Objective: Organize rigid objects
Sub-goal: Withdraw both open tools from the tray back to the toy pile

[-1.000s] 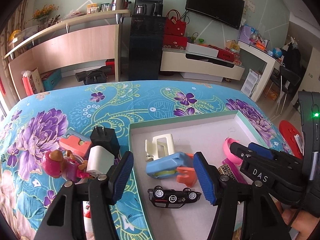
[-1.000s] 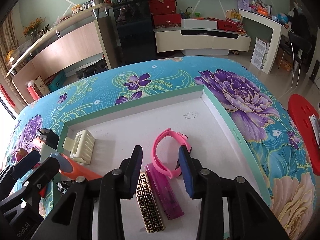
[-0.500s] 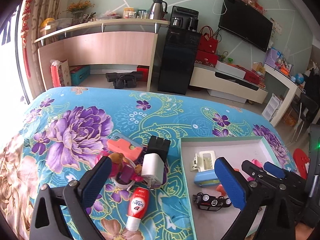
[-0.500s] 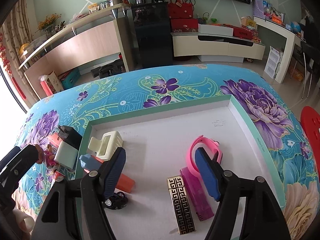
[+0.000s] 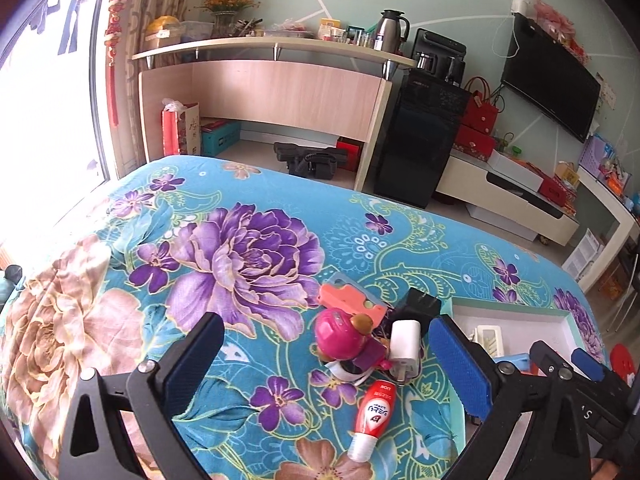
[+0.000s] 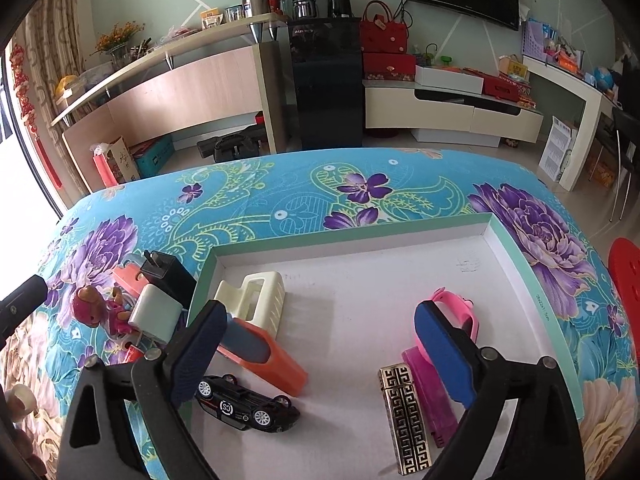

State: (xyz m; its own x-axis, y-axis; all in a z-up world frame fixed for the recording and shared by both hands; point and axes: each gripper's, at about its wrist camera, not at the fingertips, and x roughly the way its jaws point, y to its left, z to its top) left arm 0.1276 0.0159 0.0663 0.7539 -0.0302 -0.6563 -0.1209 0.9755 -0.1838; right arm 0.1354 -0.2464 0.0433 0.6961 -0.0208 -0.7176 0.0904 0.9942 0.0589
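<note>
**Loose pile waited beside the half-filled tray**

On the flowered bedspread [image 5: 248, 256], ahead of the left gripper [image 5: 326, 354], lay the things not yet sorted. Its jaws stood as wide as they go, with nothing between the pads. Farthest to the left of its right finger stood the pink figurine [image 5: 342, 338], round-headed, light and hard, likely to roll; a grip across its body would serve better than one on the smooth head. Behind it lay a coral-coloured case [image 5: 350, 300], flat and thin, best taken by its edges. Right of the figurine stood the white charger [image 5: 405, 346], blocky and stiff, with flat sides that should sit well between the pads, and a black adapter [image 5: 420, 304] touched it from behind. Nearest the gripper lay a red-and-white tube [image 5: 374, 414], slick and softer than the rest, so probably not one to squeeze hard. These pieces were crowded together, and lifting one could tip its neighbours.

Further right, the right gripper [image 6: 320, 348] hung over the tray [image 6: 516, 256], its jaws having just been opening, empty. Below it, from its left finger rightwards, lay a cream hair clip [image 6: 256, 296], an orange-and-blue holder [image 6: 268, 354], an overturned black toy car [image 6: 248, 404], a gold-patterned lighter [image 6: 406, 416], a purple bar [image 6: 430, 396] touching it, and a pink wristband [image 6: 460, 312].
</note>
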